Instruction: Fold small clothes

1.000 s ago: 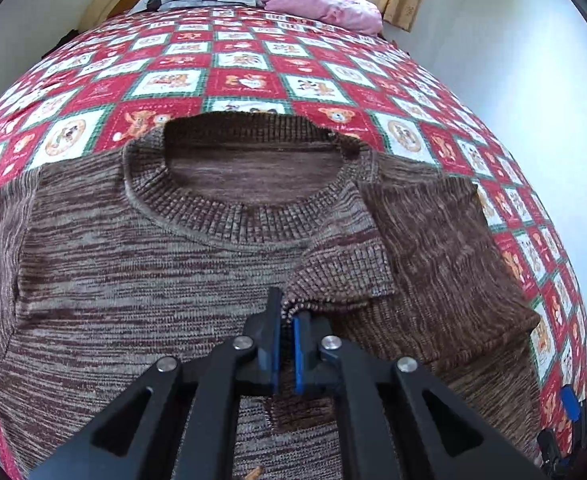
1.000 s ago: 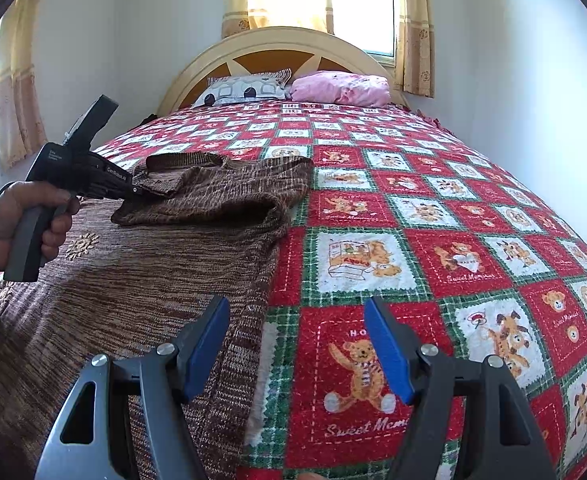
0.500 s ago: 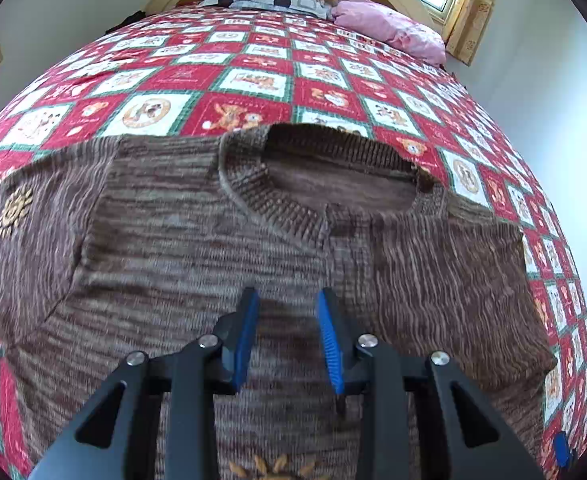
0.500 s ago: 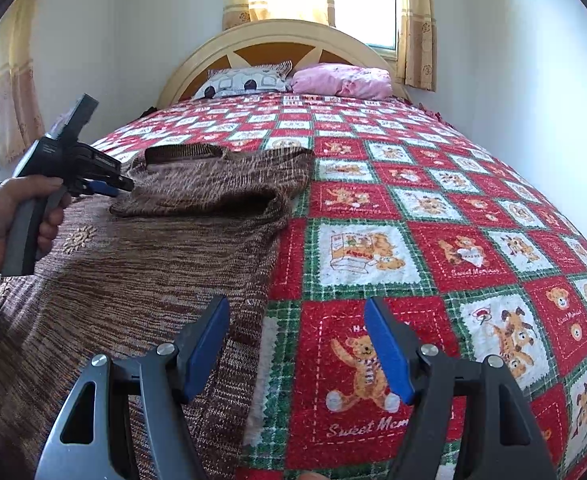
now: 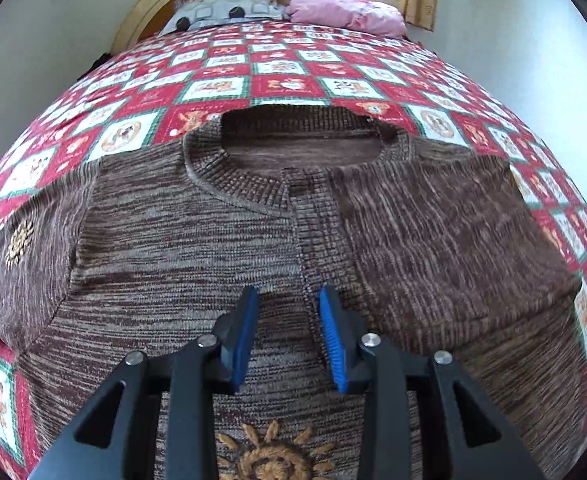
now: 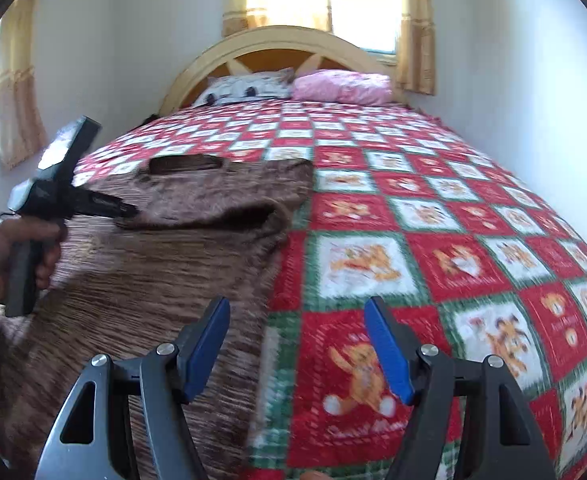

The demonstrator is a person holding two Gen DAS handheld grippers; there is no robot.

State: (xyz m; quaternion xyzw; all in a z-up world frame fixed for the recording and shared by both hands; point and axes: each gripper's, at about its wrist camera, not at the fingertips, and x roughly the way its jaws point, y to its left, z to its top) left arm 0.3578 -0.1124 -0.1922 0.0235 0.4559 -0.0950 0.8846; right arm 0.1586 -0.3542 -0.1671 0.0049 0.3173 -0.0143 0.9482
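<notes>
Two pillows (image 5: 277,10) lying at headboard (image 6: 277,46); brown sweater (image 5: 197,240) spreading over bear-print quilt (image 6: 433,216), one sleeve folded in. Left gripper (image 5: 288,322) hovering narrowly parted, right gripper (image 6: 297,344) gaping wide, both holding nothing.

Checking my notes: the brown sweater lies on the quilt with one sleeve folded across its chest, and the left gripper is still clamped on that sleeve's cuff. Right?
Not quite. The left wrist view shows the left gripper open, holding nothing; the cuff lies free on the sweater. The rest stands.
</notes>
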